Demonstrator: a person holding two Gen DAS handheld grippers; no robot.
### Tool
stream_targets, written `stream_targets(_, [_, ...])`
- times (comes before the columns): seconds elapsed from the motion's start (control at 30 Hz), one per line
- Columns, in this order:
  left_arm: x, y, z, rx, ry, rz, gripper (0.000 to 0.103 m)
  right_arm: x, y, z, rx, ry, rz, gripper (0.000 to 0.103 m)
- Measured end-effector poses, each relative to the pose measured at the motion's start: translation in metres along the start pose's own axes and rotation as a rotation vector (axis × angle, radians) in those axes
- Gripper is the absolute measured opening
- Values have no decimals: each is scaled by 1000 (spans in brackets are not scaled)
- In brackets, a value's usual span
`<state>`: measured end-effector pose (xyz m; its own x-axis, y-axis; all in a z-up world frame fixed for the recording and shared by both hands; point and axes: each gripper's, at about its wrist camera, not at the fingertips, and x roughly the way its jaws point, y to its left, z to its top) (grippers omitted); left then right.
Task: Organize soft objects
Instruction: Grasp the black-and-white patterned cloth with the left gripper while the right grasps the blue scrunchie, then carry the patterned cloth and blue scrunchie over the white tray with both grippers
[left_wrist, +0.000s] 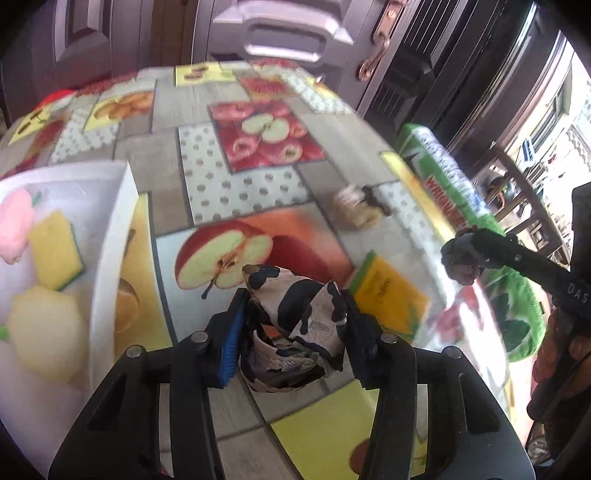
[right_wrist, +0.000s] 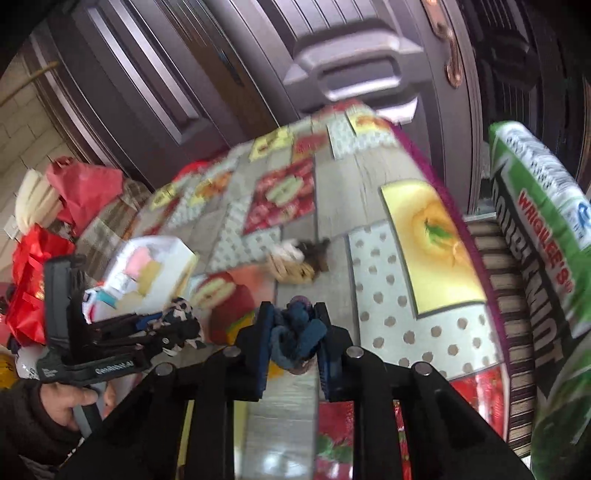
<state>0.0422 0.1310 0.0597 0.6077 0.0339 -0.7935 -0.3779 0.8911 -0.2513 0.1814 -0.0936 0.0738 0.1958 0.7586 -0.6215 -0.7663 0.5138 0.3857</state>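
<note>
My left gripper is shut on a crumpled black-and-white patterned cloth, held just above the fruit-print tablecloth. To its left stands a white bin holding a yellow-green sponge, a pink soft item and a pale yellow one. My right gripper is shut on a bunched blue-and-purple cloth; in the left wrist view the same gripper hangs at the right over the table. Another yellow-green sponge lies on the table beside the patterned cloth.
A small beige and brown plush lies mid-table. A green Wrigley's-print cushion leans at the table's right edge. Red bags pile up beyond the left side. A dark door stands behind the table.
</note>
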Motion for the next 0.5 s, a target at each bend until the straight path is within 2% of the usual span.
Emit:
stream_targets(0.23, [-72, -23, 17, 38, -172, 3, 47, -69, 42, 24, -84, -202, 42, 20])
stream_targets(0.5, [-170, -32, 20, 58, -396, 59, 47, -139, 91, 44, -164, -438, 79, 20])
